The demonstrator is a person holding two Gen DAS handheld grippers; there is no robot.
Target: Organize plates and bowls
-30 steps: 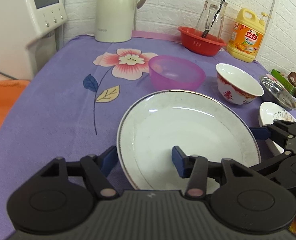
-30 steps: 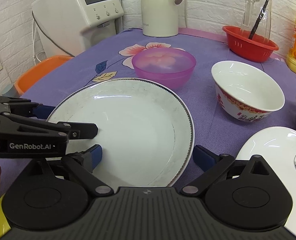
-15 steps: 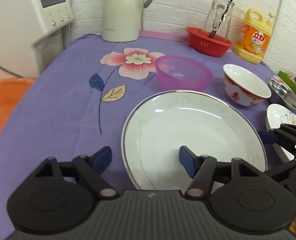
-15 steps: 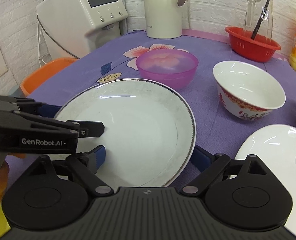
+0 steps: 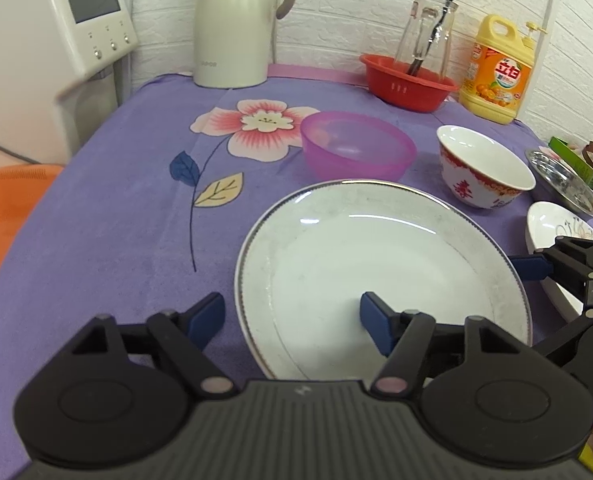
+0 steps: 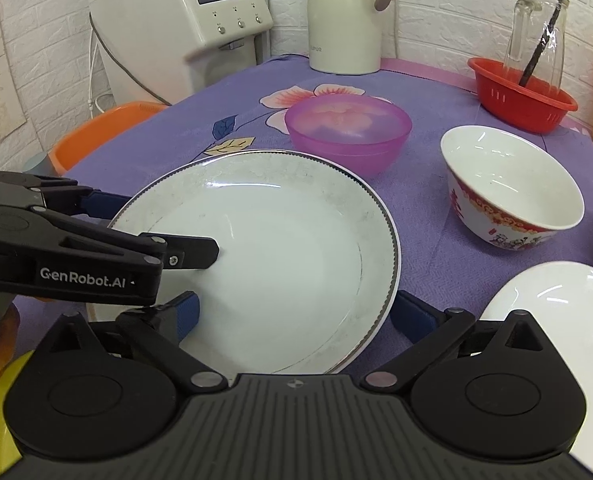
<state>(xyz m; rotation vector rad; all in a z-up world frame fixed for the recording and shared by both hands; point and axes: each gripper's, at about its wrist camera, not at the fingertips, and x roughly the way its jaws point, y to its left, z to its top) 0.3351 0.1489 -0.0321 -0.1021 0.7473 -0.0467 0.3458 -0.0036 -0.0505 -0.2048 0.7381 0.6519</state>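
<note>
A large white plate (image 5: pixel 380 264) with a dark rim lies on the purple cloth; it also shows in the right wrist view (image 6: pixel 272 256). My left gripper (image 5: pixel 292 318) is open and straddles the plate's near left rim, one finger inside the plate. My right gripper (image 6: pixel 294 314) is open and straddles the plate's near right rim. Behind the plate stand a pink plastic bowl (image 5: pixel 356 146) and a white bowl with red pattern (image 5: pixel 482 172). A smaller white patterned plate (image 6: pixel 552 312) lies at the right.
A steel dish (image 5: pixel 564 184) lies at the right edge. A red basket (image 5: pixel 408 84) with a glass jug, a yellow detergent bottle (image 5: pixel 496 70), a cream kettle (image 5: pixel 232 24) and a white appliance (image 5: pixel 52 32) stand at the back. An orange basin (image 5: pixel 4 216) is off the table's left.
Both grippers have drawn back a little and risen, so the table looks farther away. The large plate has stayed in place on the cloth.
</note>
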